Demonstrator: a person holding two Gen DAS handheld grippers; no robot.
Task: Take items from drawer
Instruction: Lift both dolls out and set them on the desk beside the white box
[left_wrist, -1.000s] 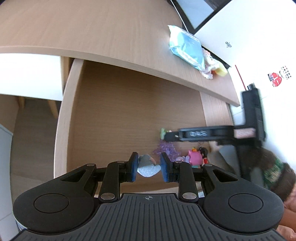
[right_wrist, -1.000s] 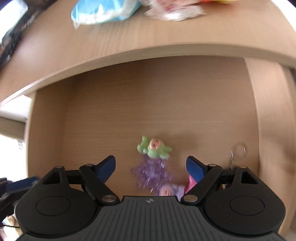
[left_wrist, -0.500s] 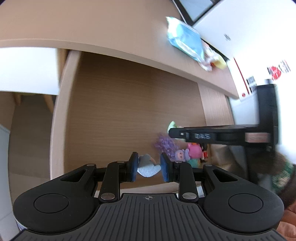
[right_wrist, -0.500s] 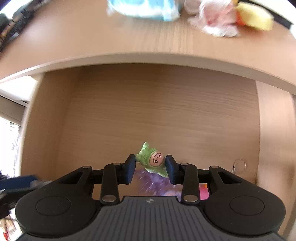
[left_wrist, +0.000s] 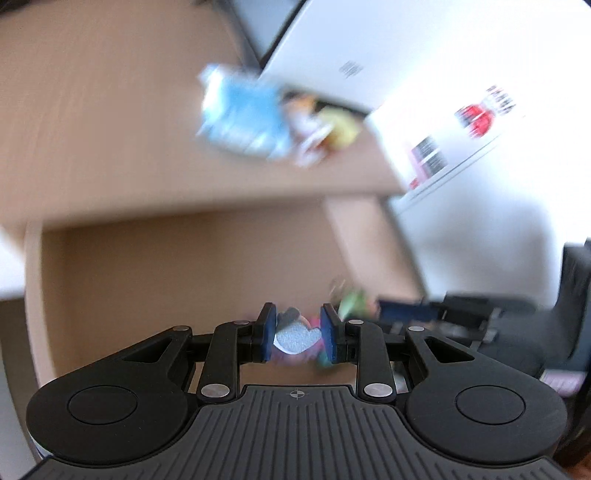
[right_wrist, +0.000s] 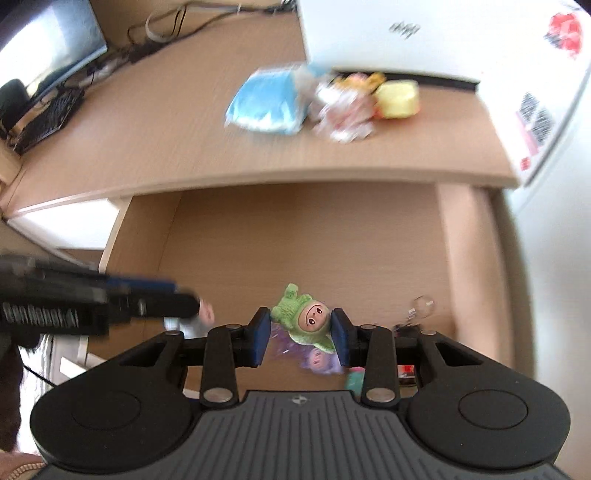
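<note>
2 claws work over 1 open wooden drawer (right_wrist: 303, 236) beneath a desk top (right_wrist: 147, 140). The right claw (right_wrist: 300, 334) pinches 1 green doll (right_wrist: 308, 319) between its 2 blue pads, holding it above the drawer floor. Directly below that claw lie 1 purple doll (right_wrist: 319, 360) and other small trinkets too hidden to count; 1 key ring (right_wrist: 423, 306) lies just to its right. The left claw (left_wrist: 297, 336) pinches 1 small grey toy (left_wrist: 295, 334) between its pads; the left view is blurred, and pink and teal bits show under its tips. In the right view, the left claw reaches in from the left, level with the green doll. Ahead of both claws, on the desk top, sit 1 blue packet (right_wrist: 266, 101), 1 pale wrapped item (right_wrist: 345, 110) and 1 yellow block (right_wrist: 397, 98), side by side.
</note>
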